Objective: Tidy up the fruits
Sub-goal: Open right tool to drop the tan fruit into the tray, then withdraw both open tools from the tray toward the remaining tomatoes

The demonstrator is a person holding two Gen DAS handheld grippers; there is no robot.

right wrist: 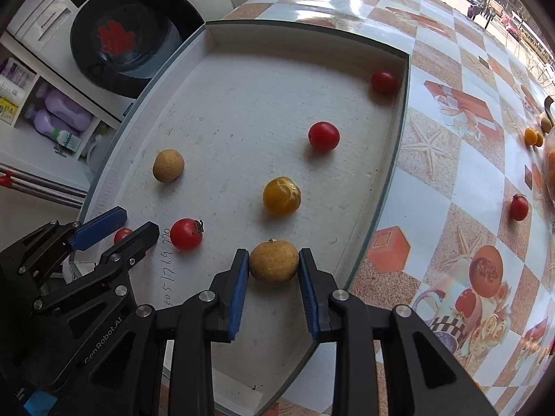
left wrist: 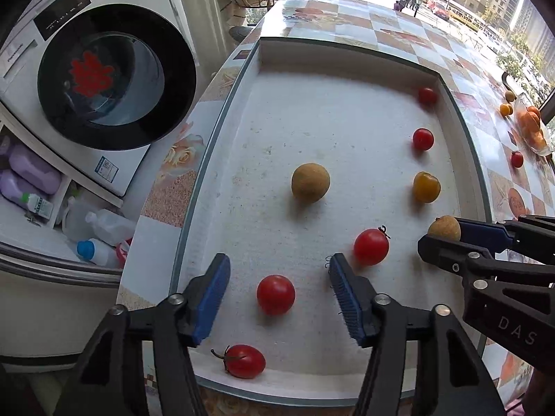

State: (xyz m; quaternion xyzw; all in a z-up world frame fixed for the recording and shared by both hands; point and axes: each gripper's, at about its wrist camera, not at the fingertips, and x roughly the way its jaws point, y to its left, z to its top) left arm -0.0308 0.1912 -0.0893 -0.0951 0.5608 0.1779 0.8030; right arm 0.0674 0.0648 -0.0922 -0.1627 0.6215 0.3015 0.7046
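Right wrist: right hand-held gripper (right wrist: 274, 267) pinching brown longan (right wrist: 274, 266) in tray (right wrist: 392, 180); round, could squirt out toward 12 o'clock. Left hand-held gripper (left wrist: 277, 287) wide, empty.

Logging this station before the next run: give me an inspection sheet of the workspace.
Surface: patterned tablecloth under a white tray.
Job's things: two brown fruits, one yellow tomato and several red tomatoes in the tray; one red tomato on the cloth.
Clutter: fruit bowl at the table's far edge.
Grippers: right gripper shut on brown fruit; left gripper open above the tray.
Cables: nothing seen.
Surroundings: washing machine, bottles on shelves, street outside.
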